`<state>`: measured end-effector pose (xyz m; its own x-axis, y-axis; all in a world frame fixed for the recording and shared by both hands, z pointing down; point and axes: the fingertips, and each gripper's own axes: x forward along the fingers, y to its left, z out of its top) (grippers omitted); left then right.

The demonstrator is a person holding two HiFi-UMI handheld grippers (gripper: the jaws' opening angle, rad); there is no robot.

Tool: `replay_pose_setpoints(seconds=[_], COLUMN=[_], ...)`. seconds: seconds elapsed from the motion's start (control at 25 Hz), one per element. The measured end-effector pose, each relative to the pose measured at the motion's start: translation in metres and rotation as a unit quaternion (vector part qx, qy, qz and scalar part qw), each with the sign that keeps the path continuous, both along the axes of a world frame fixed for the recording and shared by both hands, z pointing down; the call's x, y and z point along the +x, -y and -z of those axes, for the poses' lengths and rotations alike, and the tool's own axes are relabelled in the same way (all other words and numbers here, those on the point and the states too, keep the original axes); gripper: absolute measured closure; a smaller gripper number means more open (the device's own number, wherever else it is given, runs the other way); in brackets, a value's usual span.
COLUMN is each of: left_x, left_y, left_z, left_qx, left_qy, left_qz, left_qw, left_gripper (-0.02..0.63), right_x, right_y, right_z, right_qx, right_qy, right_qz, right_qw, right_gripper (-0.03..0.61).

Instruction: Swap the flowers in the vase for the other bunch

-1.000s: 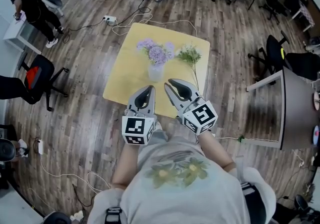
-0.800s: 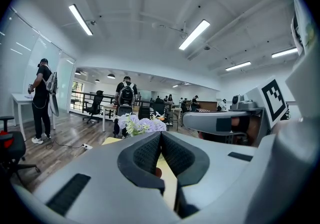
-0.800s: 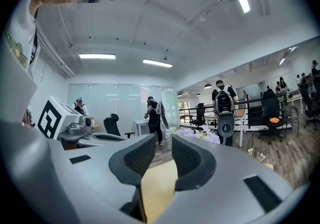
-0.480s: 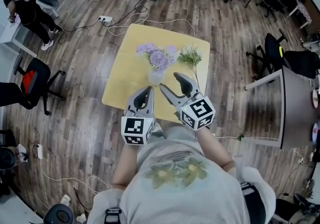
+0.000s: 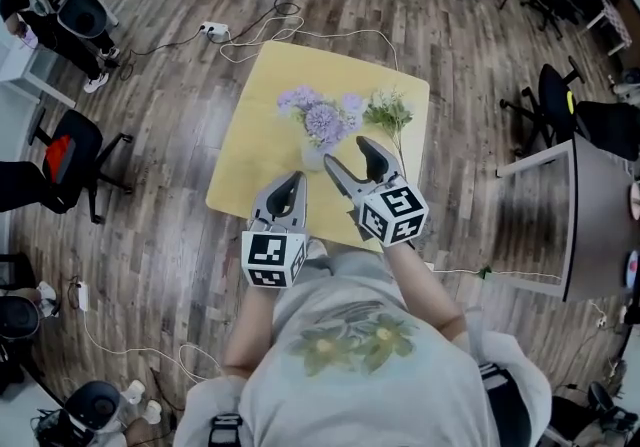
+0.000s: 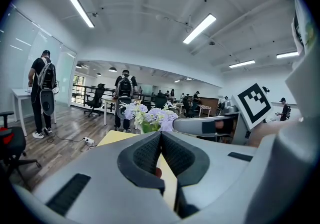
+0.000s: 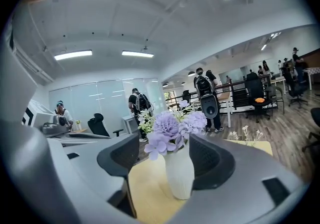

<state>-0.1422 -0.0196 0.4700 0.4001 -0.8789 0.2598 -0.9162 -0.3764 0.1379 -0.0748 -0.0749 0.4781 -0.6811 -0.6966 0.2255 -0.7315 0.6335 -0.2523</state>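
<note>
My right gripper (image 5: 348, 155), jaws just opened wide, touches nothing; the vase (image 7: 179, 173) stands ahead between them. My left gripper (image 5: 292, 185) is closed and empty.

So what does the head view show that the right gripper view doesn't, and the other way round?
Only the head view: the whole yellow table, the cables on the floor, the person's torso. Only the right gripper view: the ceiling lights, and the white vase seen full height in the gap between the jaws, untouched. Both: the purple flowers in that vase, and the right tongs, whose jaws have just been opening and stand wide apart, gripping nothing.
</note>
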Motion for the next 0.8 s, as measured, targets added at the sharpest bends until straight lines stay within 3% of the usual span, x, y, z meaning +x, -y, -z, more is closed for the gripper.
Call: replay_pose_setpoints(seconds=[0.2, 0.44, 0.8], left_x=[-0.001, -0.008, -0.015], left_y=[0.012, 0.028, 0.046], left_z=[-0.008, -0.013, -0.027], left_qx=[-0.012, -0.019, -0.040], left_qy=[0.002, 0.004, -0.002], left_qz=[0.002, 0.002, -0.004], left_qw=[0.9999, 0.9998, 0.9992], left_gripper=[0.595, 0.595, 0.595], right_x=[-0.006, -0.019, -0.037], right_y=[0.018, 0.040, 0.068], right_z=[-0.020, -0.029, -0.033], right_qx=[-0.032, -0.036, 0.014], right_qy=[0.005, -0.001, -0.033], right_qz=[0.008, 0.008, -0.003], right_qw=[0.999, 0.999, 0.999], right_gripper=[0.298, 0.298, 0.301])
